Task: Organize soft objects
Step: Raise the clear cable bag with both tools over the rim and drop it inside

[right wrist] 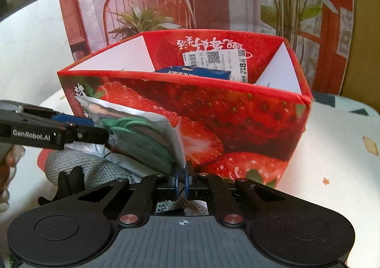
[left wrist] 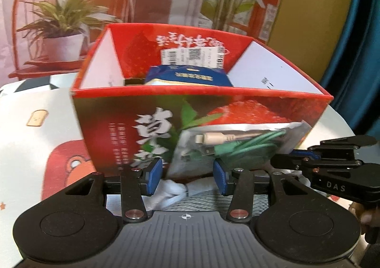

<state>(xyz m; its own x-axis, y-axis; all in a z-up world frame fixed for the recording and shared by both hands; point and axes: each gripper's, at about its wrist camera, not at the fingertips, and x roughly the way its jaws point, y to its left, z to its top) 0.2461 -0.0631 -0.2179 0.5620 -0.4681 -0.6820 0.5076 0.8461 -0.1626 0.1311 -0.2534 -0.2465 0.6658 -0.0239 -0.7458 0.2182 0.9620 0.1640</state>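
Red strawberry box (left wrist: 237, 111) open on top — blue packet (left wrist: 190, 77) lying inside, white barcode label (left wrist: 192, 55) stuck on the far inner wall. Clear bag of green cable (right wrist: 142, 139) held up against the box's near wall, above a grey knit item (right wrist: 78, 165). Right gripper (right wrist: 182, 181) pinched tight on the bag's edge. Left gripper (left wrist: 187, 176) spread wide, just under the bag, not touching.

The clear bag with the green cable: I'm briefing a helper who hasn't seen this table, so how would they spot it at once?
Find the big red strawberry-print box. Held up against its front wall is a clear plastic bag with a coiled green cable inside, pinched at its edge by the right tool. Unlike the grey knit fabric below, it is shiny and see-through.
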